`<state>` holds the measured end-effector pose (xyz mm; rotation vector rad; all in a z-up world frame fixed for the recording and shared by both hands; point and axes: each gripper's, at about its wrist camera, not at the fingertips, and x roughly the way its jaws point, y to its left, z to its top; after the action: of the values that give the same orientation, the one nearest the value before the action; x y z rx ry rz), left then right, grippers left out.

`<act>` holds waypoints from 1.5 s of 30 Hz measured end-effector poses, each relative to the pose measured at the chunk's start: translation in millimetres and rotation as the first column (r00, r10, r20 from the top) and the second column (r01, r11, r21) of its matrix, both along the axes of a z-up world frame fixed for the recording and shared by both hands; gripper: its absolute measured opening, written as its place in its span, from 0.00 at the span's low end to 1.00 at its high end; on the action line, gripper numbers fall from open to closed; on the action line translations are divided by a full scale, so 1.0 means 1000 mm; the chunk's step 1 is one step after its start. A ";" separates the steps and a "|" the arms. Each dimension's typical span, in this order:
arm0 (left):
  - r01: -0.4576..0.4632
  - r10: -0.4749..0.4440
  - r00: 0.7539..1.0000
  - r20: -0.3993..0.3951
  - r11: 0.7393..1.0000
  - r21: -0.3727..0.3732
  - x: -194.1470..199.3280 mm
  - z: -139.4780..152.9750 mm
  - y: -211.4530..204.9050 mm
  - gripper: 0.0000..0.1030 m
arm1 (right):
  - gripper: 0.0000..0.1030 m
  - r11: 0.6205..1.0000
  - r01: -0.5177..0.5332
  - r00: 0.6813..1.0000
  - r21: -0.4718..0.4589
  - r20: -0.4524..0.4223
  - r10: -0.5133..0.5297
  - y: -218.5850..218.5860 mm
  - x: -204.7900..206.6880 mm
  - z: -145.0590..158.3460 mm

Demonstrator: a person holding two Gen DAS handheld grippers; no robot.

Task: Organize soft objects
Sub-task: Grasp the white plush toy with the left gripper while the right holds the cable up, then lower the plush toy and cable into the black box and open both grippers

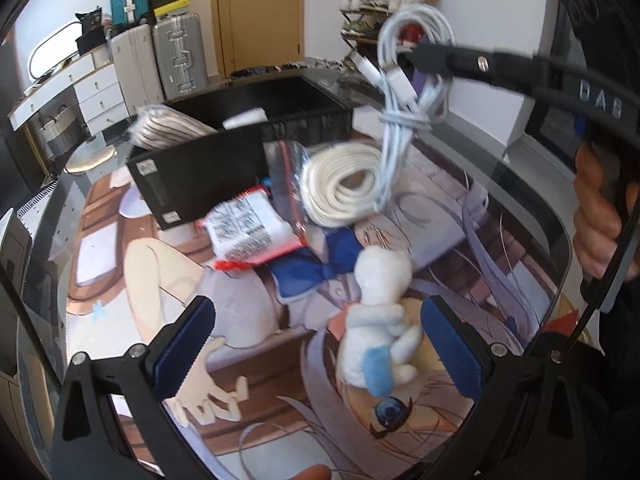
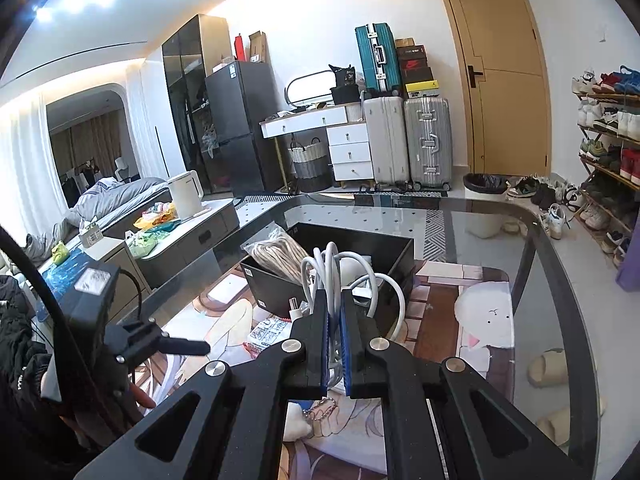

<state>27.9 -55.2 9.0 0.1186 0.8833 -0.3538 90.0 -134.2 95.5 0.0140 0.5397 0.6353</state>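
Observation:
My right gripper [image 2: 335,304] is shut on a coiled white charging cable [image 2: 332,268] and holds it in the air above the table, near the black box [image 2: 400,248]. In the left wrist view the cable [image 1: 404,92] hangs from the right gripper [image 1: 420,58]. My left gripper [image 1: 316,332] is open low over the table, with a small white plush toy [image 1: 380,320] lying between its fingers, closer to the right one. A bagged coil of white rope [image 1: 340,184] and a white snack packet [image 1: 248,232] lie beside the box [image 1: 200,176].
The glass table [image 2: 532,264] carries a printed anime mat [image 1: 160,280]. A bagged beige rope [image 2: 276,256] sits in the box. A shoe rack [image 2: 612,140], suitcases [image 2: 404,140] and a door [image 2: 504,80] stand beyond the table.

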 end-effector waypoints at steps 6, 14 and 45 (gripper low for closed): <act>0.066 -0.066 0.997 -0.031 0.998 0.006 -0.001 -0.009 -0.011 0.90 | 0.05 1.000 -0.003 1.000 0.000 0.001 0.003 -0.001 -0.001 0.001; 0.103 -0.103 0.993 -0.053 0.995 -0.009 -0.002 -0.013 -0.013 0.34 | 0.05 1.000 -0.002 1.000 0.002 0.002 0.002 -0.001 -0.001 0.002; -0.157 0.192 0.967 0.168 0.967 -0.199 0.031 0.066 0.062 0.34 | 0.05 0.999 -0.007 0.995 0.047 0.095 0.002 0.007 -0.004 0.027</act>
<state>59.2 7.2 75.1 -0.0967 0.6662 -0.2527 86.0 -127.0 122.2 0.0271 0.4324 0.6501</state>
